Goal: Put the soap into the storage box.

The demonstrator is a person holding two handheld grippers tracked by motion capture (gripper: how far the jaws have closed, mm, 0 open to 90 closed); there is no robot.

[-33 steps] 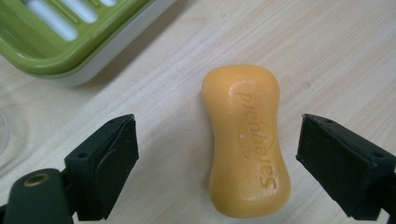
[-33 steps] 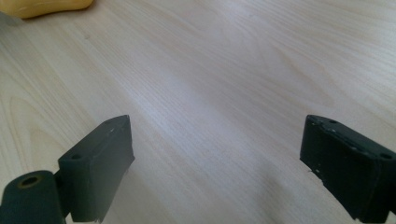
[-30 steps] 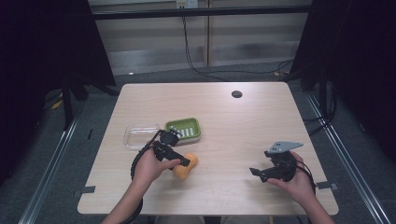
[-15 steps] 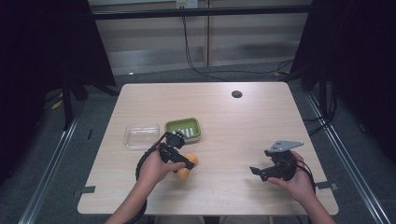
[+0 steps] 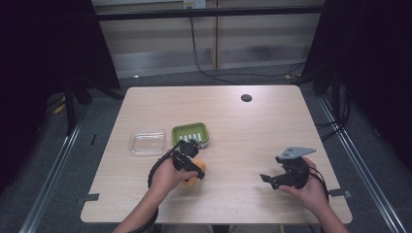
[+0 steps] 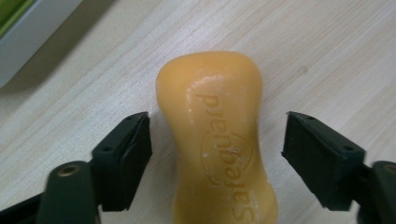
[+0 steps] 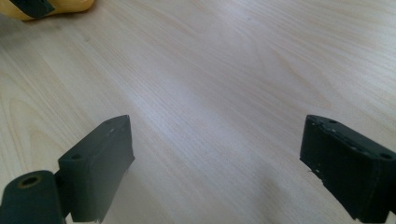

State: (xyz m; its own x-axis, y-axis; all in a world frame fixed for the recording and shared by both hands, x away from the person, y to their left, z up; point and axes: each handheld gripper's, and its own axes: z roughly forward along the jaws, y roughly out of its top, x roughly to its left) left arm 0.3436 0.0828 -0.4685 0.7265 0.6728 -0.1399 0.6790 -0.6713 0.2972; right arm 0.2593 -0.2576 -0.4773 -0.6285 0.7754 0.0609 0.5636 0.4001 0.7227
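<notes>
An orange bar of soap [image 6: 219,149] with embossed lettering lies flat on the wooden table. My left gripper [image 6: 219,128] is open and straddles it, with a small gap between each jaw and the bar. From the high view, the soap [image 5: 196,174] peeks out under the left gripper [image 5: 190,167], just in front of a green soap dish [image 5: 190,133]. My right gripper [image 5: 272,179] hovers low over bare table at the front right; its own view shows the right gripper [image 7: 215,135] wide open on nothing, with the soap [image 7: 60,5] at the top left edge.
A clear plastic tray [image 5: 147,141] sits left of the green dish. A round cable hole [image 5: 246,97] lies toward the table's far side. Tape marks [image 5: 90,198] sit near the front corners. Bare wood spans between the two hands.
My left gripper has slid a little to the right and come down over the soap, so the bar now lies between its jaws. The right hand has stayed put.
</notes>
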